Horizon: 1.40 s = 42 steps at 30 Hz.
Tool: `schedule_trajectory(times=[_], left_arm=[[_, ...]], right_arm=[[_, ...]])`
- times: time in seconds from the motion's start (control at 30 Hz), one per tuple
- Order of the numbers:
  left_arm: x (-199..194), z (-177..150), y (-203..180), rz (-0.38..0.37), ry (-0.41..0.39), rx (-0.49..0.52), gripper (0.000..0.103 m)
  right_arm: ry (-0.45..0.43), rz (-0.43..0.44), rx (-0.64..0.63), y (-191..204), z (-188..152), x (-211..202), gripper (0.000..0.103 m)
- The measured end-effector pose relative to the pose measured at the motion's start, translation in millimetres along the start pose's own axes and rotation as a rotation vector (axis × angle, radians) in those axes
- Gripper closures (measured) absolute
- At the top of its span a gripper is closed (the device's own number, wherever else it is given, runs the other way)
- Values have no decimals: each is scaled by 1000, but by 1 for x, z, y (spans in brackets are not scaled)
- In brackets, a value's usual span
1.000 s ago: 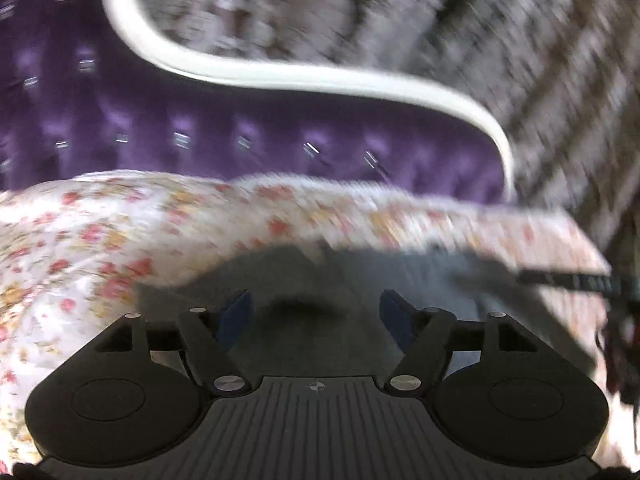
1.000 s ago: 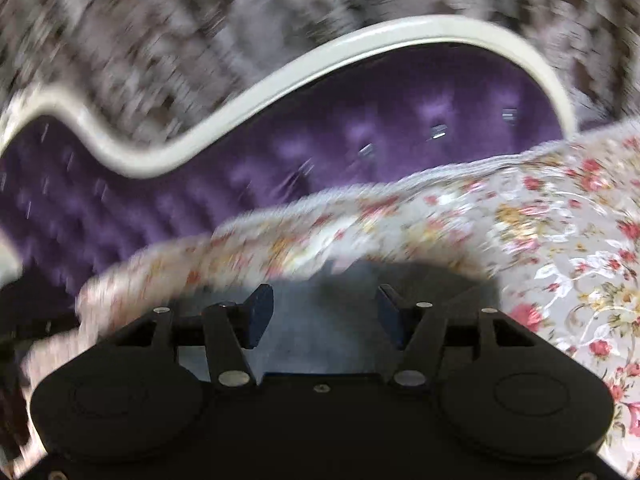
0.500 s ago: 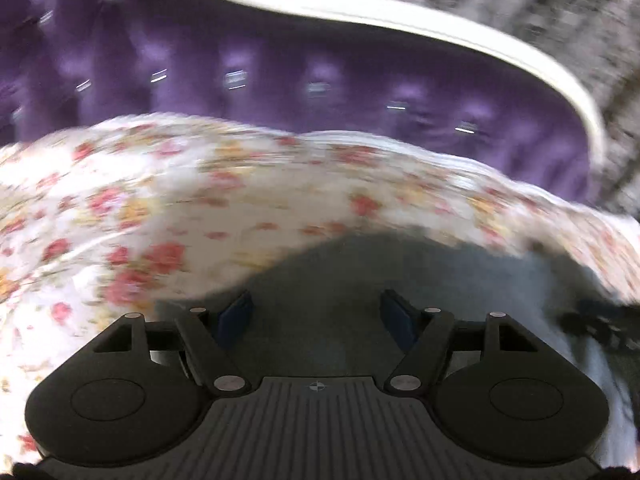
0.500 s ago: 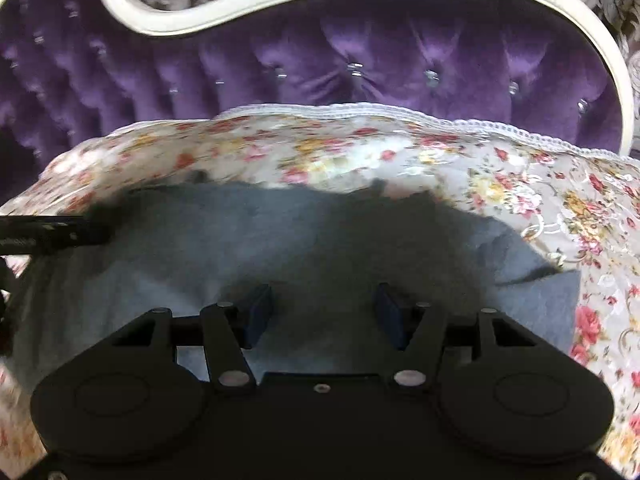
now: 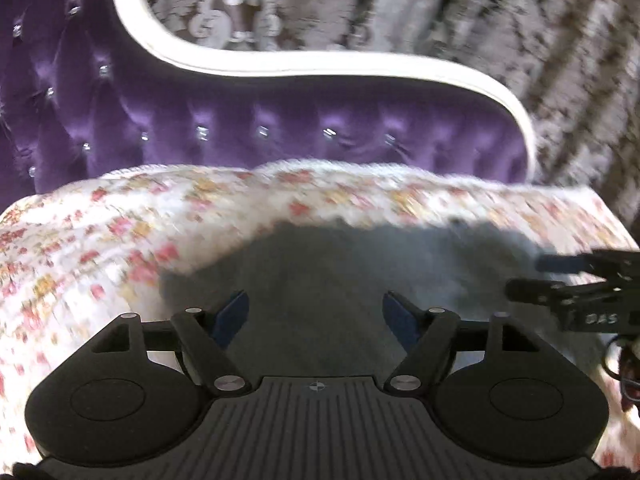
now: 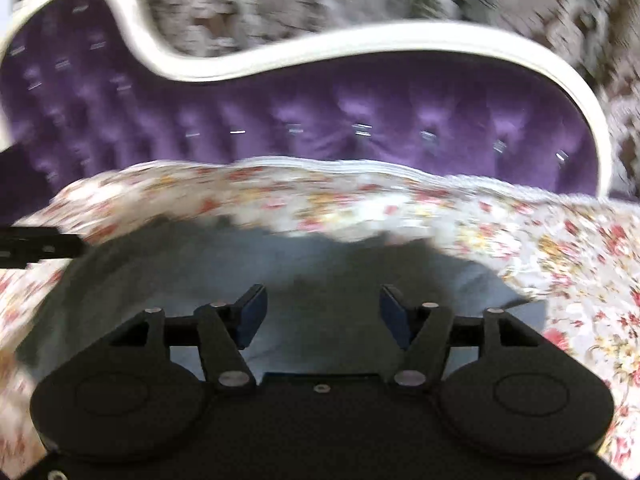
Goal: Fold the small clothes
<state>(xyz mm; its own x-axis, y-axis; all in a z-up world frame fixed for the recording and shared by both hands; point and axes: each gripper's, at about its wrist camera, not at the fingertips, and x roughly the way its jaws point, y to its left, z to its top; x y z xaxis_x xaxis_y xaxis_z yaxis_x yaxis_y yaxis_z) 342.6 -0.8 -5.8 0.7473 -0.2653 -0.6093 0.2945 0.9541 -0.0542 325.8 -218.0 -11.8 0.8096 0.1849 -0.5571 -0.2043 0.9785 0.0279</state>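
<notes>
Purple tufted backrest (image 5: 280, 136) and floral sheet (image 5: 80, 248) fill the upper half of both views. My left gripper (image 5: 316, 312) and right gripper (image 6: 322, 312) sit at lower centre, jaws opening, nothing pinched between them, both aimed down over the cloth (image 6: 328, 264) so I can take its edges. That grey cloth lies mid-frame, flat on the sheet, soft, blurred, its outline uneven.

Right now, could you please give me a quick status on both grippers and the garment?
Left gripper and right gripper: jaws opening, nothing clamped. Grey garment lying on floral bedspread, under both. Nothing in the way.
</notes>
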Motion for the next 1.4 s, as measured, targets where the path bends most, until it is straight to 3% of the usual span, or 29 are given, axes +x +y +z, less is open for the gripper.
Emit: schedule_trajectory(times=[0.1,0.2,0.27,0.33,0.47,0.67,1.03,1.17,1.33,1.4], left_arm=[[1,-23,-14,13,32,56,30],[6,-43,-14,47,90,80,30],[5,-54,-12,59,78,92,27],[4,-60,-14,76,71,117,24],[4,-62,-11,66,82,57,22],[3,-64,-5,33,92,11,20],[14,-62,-12,92,127,4,14],[14,-62,-13,96,130,5,14],[14,-63,-14,101,130,10,13],[15,-62,-13,99,131,10,13]], right_arm=[[22,-10,-91,21,-21,-6,31],[64,-83,-185,30,-46,-9,29],[13,-115,-205,26,-64,-19,28],[7,-127,-164,18,-72,-26,21],[5,-134,-83,6,-80,-30,14],[-25,-110,16,-6,-89,-28,11],[-35,-89,41,-11,-95,-31,5],[-35,-18,83,-21,-91,-39,4],[-216,31,298,-58,-90,-79,5],[-223,8,353,-75,-88,-81,4]])
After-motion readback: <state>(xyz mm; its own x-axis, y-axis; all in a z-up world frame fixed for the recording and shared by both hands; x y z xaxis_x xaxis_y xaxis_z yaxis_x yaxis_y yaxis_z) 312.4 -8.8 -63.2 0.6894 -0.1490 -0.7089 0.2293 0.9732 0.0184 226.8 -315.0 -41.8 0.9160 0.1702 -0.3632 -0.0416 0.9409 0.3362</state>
